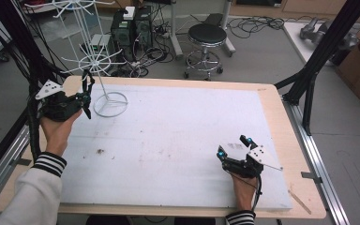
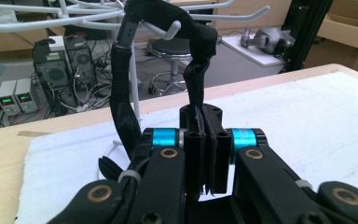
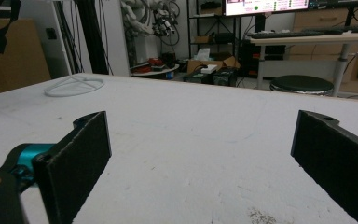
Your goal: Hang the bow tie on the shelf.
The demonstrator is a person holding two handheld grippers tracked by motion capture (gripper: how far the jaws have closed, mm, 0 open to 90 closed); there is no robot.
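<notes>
- The left gripper (image 1: 85, 98) sits at the far left corner of the desk, its jaws pressed together on one black fabric strap (image 2: 196, 70); in the left gripper view the strap rises from the jaws, loops over a white hook (image 2: 172, 29) of the rack and hangs down the other side.
- One white wire display rack (image 1: 96, 58) stands on a ring base (image 1: 110, 104) at the far left of the white foam sheet (image 1: 178, 140) that covers the light wooden desk (image 1: 288, 154).
- The right gripper (image 1: 234, 146) rests low near the desk's near right edge, its two black padded jaws spread wide with nothing between them.
- Two grippers, two hands, one strap, one rack.
</notes>
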